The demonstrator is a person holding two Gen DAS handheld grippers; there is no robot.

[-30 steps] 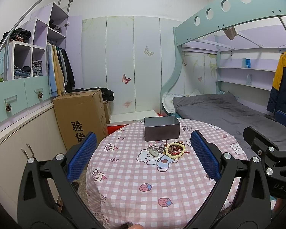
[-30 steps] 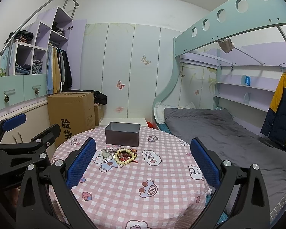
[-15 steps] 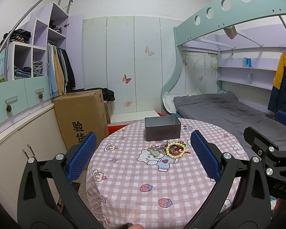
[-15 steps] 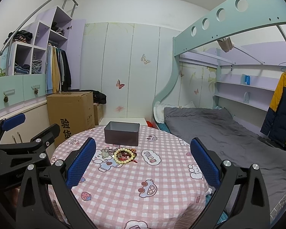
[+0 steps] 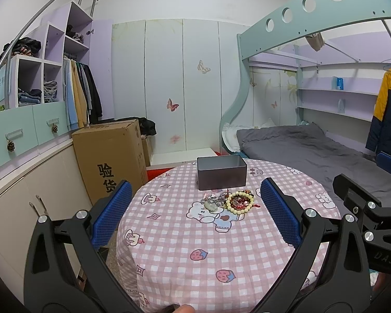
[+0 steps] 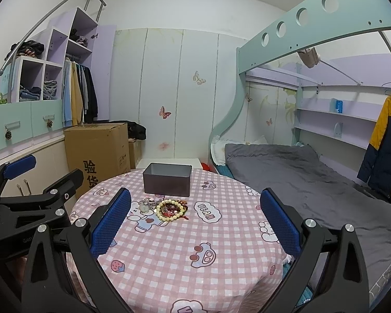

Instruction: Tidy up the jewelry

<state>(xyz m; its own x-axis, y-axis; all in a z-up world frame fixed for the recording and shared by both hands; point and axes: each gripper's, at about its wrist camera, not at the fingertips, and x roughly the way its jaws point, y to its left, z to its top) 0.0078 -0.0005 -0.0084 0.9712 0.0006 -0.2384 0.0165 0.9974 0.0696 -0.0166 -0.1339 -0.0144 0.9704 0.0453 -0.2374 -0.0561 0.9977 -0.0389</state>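
A small heap of jewelry lies on the round table: a cream bead bracelet [image 5: 240, 202] [image 6: 170, 209] around red beads, and a silvery pendant with chain [image 5: 211, 203] [image 6: 145, 205] to its left. Just behind the heap stands an open grey metal box [image 5: 221, 172] [image 6: 166, 179], its inside hidden. My left gripper [image 5: 195, 210] is open, well short of the heap, nothing between its blue pads. My right gripper [image 6: 195, 217] is open too, above the table's near half and to the right of the heap. The left gripper's side [image 6: 26, 203] shows in the right wrist view.
The table wears a pink checked cloth [image 5: 195, 247] with cartoon prints. A tall cardboard box [image 5: 109, 156] stands left of it by low cabinets [image 5: 26, 203]. A bed with grey bedding [image 6: 312, 182] lies to the right under a loft frame. A jacket [image 6: 385, 143] hangs at far right.
Both views have drifted very slightly; the table and box sit a touch lower and nearer in frame. Both grippers stay open and the jewelry has not moved.
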